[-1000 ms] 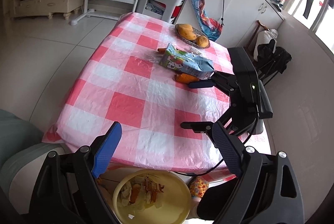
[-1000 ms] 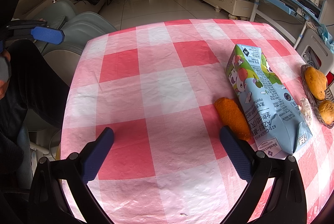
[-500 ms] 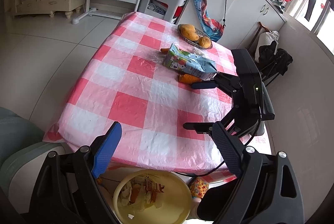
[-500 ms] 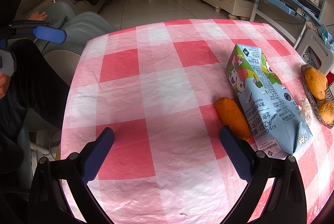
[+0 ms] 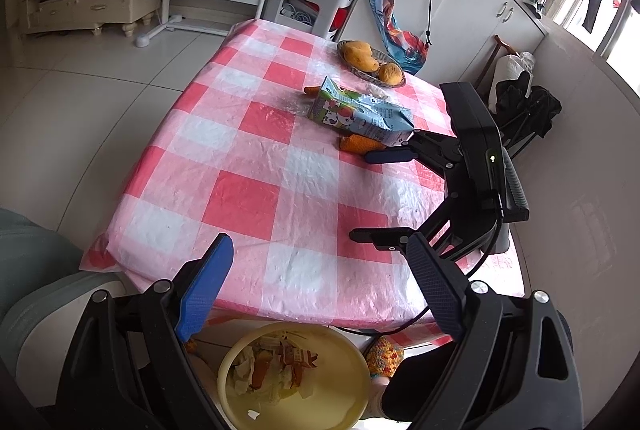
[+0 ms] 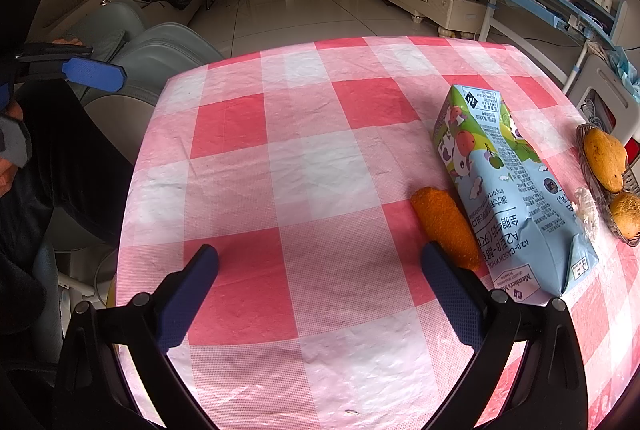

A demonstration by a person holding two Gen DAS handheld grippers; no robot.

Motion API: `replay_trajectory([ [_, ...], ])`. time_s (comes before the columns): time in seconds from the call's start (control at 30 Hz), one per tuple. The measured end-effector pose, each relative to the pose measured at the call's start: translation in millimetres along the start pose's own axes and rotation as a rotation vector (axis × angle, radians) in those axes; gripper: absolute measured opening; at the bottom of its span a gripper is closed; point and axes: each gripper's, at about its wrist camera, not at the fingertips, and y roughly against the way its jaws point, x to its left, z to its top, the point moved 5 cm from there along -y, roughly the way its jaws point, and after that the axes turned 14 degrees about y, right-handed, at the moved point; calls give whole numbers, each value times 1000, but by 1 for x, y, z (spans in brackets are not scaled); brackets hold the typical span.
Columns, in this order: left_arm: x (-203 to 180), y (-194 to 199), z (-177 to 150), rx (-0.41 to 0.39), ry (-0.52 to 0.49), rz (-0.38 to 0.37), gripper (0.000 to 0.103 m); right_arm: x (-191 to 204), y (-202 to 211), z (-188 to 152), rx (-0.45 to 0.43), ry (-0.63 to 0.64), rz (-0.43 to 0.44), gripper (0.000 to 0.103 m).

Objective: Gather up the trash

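Observation:
A blue and green milk carton (image 5: 360,113) (image 6: 508,185) lies on its side on the red-checked table (image 5: 248,165) (image 6: 320,149). An orange scrap (image 5: 358,142) (image 6: 446,222) lies against its near side, and a second orange bit (image 5: 310,90) pokes out behind it. My right gripper (image 5: 380,193) (image 6: 320,254) hovers open over the cloth, its right finger just short of the orange scrap. My left gripper (image 5: 320,250) stands open and empty at the table's near edge, above a yellow bin (image 5: 340,398) holding several scraps. One of its blue pads (image 6: 94,71) shows in the right wrist view.
A wire basket (image 5: 370,59) (image 6: 604,165) of yellow fruit stands at the far corner, with crumpled clear wrap (image 6: 586,209) beside it. A grey armchair (image 6: 152,41) stands at the left edge of the table. A white stool (image 5: 308,5) and cabinets stand behind.

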Motion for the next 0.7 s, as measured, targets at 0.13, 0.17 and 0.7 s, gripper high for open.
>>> replay_trajectory([
  [0.13,0,0,0,0,-3,0,85,0,-1,0,0,0,0,97],
  [0.17,0,0,0,0,-2,0,85,0,0,0,0,0,0,97],
  [0.7,-1,-1,-2,2,0,-3,85,-1,-1,0,-1,0,0,97],
])
